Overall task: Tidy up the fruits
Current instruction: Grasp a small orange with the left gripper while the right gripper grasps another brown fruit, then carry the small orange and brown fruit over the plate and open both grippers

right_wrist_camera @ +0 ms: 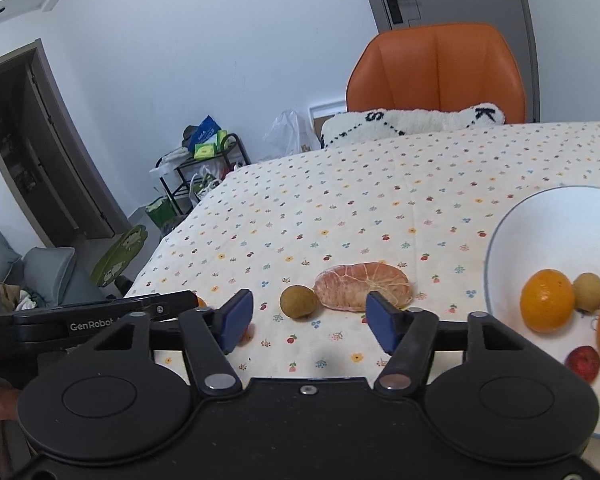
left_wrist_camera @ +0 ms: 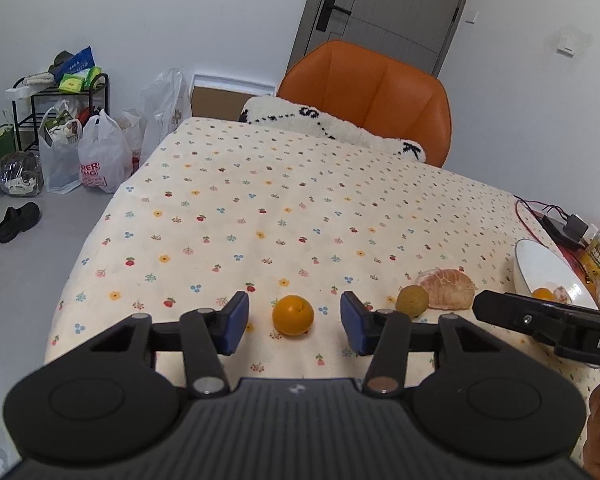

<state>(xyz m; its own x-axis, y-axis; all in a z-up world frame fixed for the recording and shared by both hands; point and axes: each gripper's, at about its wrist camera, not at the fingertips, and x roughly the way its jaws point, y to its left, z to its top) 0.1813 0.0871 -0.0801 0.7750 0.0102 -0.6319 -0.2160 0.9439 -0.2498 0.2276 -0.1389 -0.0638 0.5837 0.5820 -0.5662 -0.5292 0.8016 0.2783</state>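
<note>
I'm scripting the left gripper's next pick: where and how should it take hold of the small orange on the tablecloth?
Grip the small orange across its widest middle, coming straight ahead and low from the near table edge. It is round and sits alone, already centred between the open left gripper jaws, with the greenish fruit well clear to its right.

Orange (left_wrist_camera: 293, 314), green fruit (left_wrist_camera: 412, 300), peeled citrus (left_wrist_camera: 446, 288) beside bowl (right_wrist_camera: 500, 240).

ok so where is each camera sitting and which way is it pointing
Left wrist: rides the left tool, looking across the table at the orange; its own open fingers and the right tool show.
Right wrist: rides the right tool, facing the peeled citrus and small green fruit; its open fingers and the left tool show.
Shared: peeled citrus, green fruit, white bowl, orange chair.
</note>
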